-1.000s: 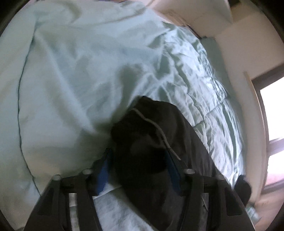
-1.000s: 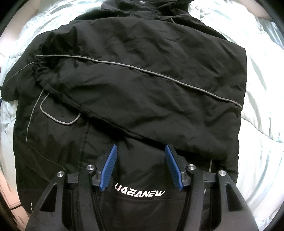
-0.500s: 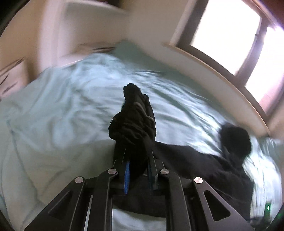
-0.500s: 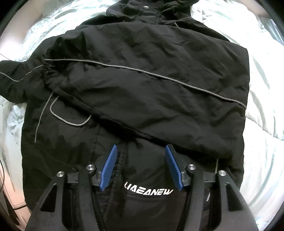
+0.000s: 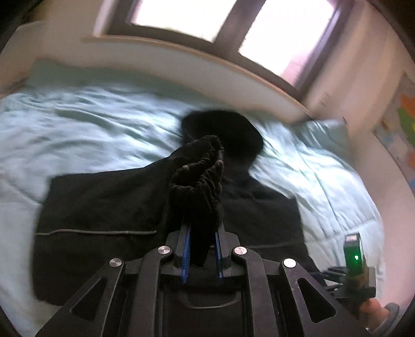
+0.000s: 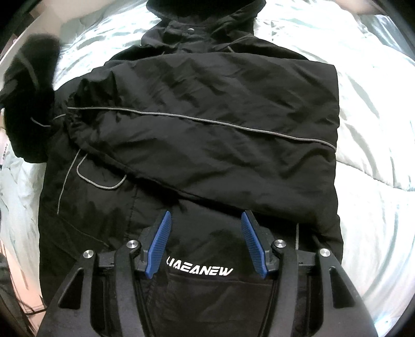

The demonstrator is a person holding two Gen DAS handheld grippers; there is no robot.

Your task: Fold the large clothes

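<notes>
1 jacket, 2 grippers, prob. 1 bed.

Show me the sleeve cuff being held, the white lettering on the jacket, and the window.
sleeve cuff (image 5: 198, 171), left wrist view, on its gathered elastic end.
white lettering (image 6: 199, 271), right wrist view, mid-word.
window (image 5: 282, 33), left wrist view, on the right bright pane.

Jacket spread flat on bed, hood at 12 o'clock, hem at 6. One sleeve folded across the chest from 3 toward 9. Other sleeve's cuff lifted above the body, pinched in left claw. Right claw over the hem.
</notes>
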